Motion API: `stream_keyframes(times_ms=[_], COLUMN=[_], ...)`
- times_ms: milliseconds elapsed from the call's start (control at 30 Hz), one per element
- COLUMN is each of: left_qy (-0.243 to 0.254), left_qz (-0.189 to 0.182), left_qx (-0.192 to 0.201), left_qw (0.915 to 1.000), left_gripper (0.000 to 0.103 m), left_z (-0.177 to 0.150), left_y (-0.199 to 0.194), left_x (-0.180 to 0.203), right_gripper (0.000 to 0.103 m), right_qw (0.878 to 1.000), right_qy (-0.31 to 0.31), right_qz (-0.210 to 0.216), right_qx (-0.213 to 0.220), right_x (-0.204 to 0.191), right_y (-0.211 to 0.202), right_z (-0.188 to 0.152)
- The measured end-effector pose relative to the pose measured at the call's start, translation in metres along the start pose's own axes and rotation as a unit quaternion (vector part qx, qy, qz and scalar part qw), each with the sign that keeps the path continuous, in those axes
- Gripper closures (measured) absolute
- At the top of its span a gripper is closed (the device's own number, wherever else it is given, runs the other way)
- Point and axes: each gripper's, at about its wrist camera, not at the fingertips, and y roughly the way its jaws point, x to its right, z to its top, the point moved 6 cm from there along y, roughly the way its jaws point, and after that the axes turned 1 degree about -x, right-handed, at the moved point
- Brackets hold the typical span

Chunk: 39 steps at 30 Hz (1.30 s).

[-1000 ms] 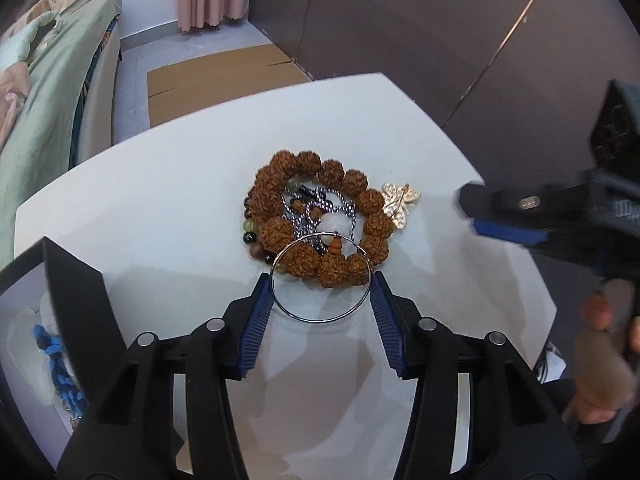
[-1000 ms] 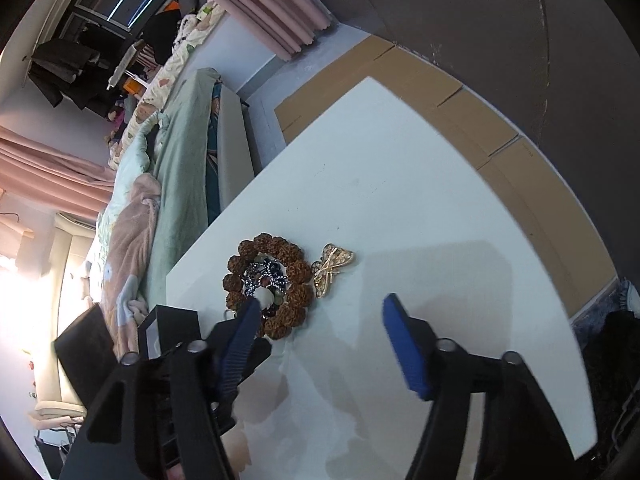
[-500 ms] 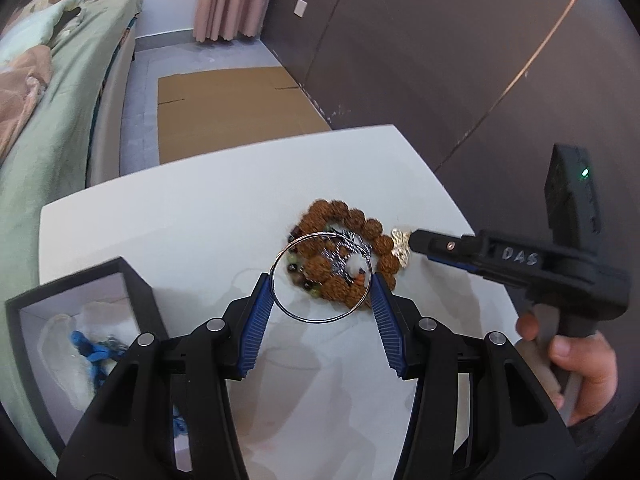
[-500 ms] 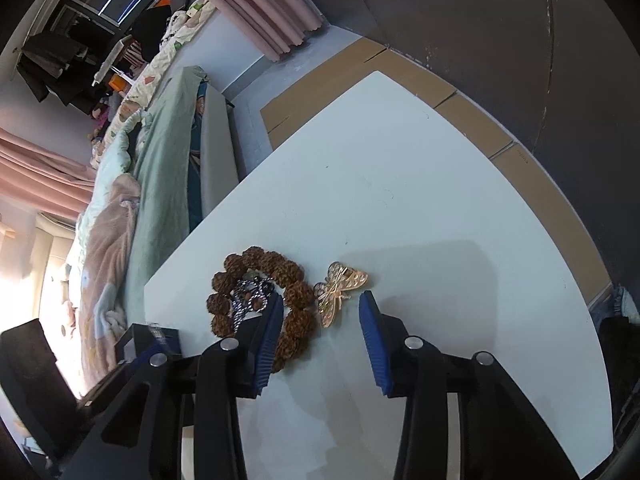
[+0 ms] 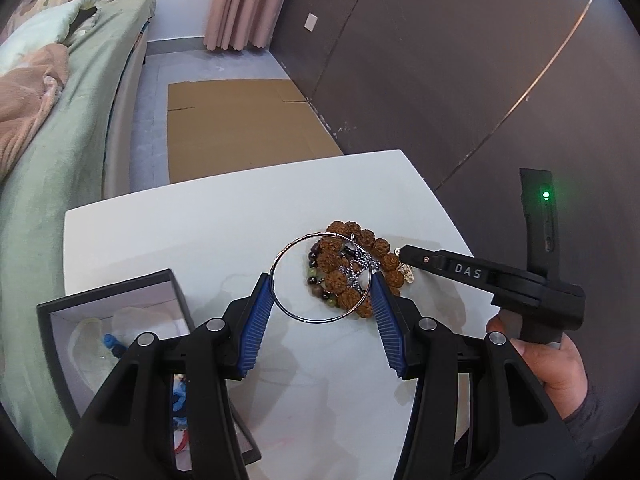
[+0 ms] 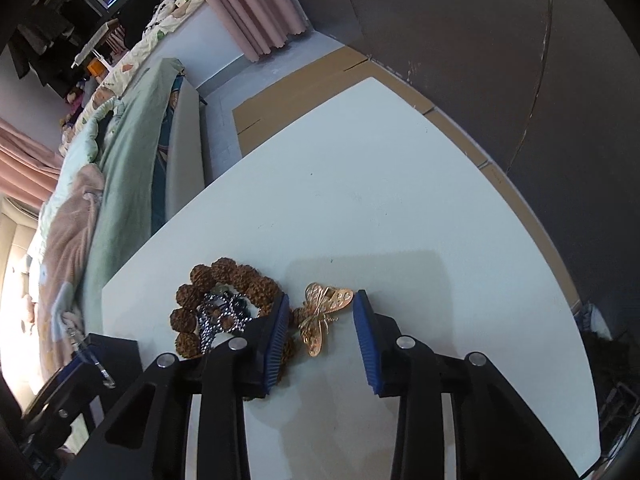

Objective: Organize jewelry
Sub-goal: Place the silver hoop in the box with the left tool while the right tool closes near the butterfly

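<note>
My left gripper [image 5: 322, 284] is shut on a thin silver hoop bangle [image 5: 292, 312] and holds it above the white table [image 5: 200, 232]. Beneath it lies a brown bead bracelet [image 5: 352, 236] with a silver chain and dark beads inside it. An open black jewelry box [image 5: 108, 308] with blue items sits at lower left. In the right wrist view my right gripper [image 6: 320, 308] is open, its fingers either side of a gold butterfly brooch [image 6: 320, 316] on the table, beside the bead bracelet [image 6: 208, 276].
The right gripper's body [image 5: 500, 280] and the hand holding it are at the table's right edge. A bed with green bedding [image 5: 60, 120] lies left of the table, cardboard [image 5: 240, 128] on the floor beyond it, a dark wall to the right.
My left gripper has lifted the silver hoop off the pile and drawn back toward the box. My right gripper has moved in and narrowed around the butterfly brooch.
</note>
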Motion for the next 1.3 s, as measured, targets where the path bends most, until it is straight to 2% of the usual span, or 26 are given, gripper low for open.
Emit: stream_keyframes(times_ms=[67, 100, 167, 300, 367, 767, 1167, 1233, 1300], left_qy=[0.000, 0.000, 0.001, -0.001, -0.003, -0.007, -0.026, -0.030, -0.037], left_qz=[0.002, 0.004, 0.007, 0.011, 0.013, 0.035, 0.068, 0.070, 0.078], left_qx=[0.001, 0.002, 0.004, 0.012, 0.017, 0.038, 0.042, 0.038, 0.039], left_qw=[1.0000, 1.0000, 1.0000, 0.9999, 0.9998, 0.9986, 0.9964, 0.9963, 0.9955], left_gripper=[0.053, 0.053, 0.053, 0.053, 0.053, 0.053, 0.052, 0.048, 0.027], left_z=[0.000, 0.000, -0.001, -0.001, -0.001, -0.007, -0.021, -0.023, -0.025], left_y=[-0.004, -0.006, -0.012, -0.024, -0.032, -0.069, -0.098, -0.099, -0.101], left_x=[-0.002, -0.002, -0.004, -0.007, -0.009, -0.022, -0.055, -0.060, -0.066], right_gripper=[0.084, 0.088, 0.089, 0.091, 0.100, 0.101, 0.101, 0.101, 0.101], right_qw=[1.000, 1.000, 1.000, 1.000, 1.000, 0.998, 0.987, 0.984, 0.982], right_qy=[-0.009, -0.009, -0.002, -0.003, -0.005, -0.015, -0.069, -0.079, -0.088], right_qz=[-0.018, -0.015, 0.000, 0.008, 0.014, 0.058, 0.137, 0.148, 0.158], right_qx=[0.002, 0.001, -0.009, 0.003, 0.007, 0.034, 0.053, 0.055, 0.057], right_x=[-0.001, -0.002, -0.002, -0.005, -0.006, -0.025, -0.083, -0.092, -0.102], right_y=[0.001, 0.001, 0.001, -0.011, -0.018, -0.058, -0.100, -0.106, -0.111], right_z=[0.000, 0.000, -0.002, -0.005, -0.007, -0.023, -0.044, -0.049, -0.052])
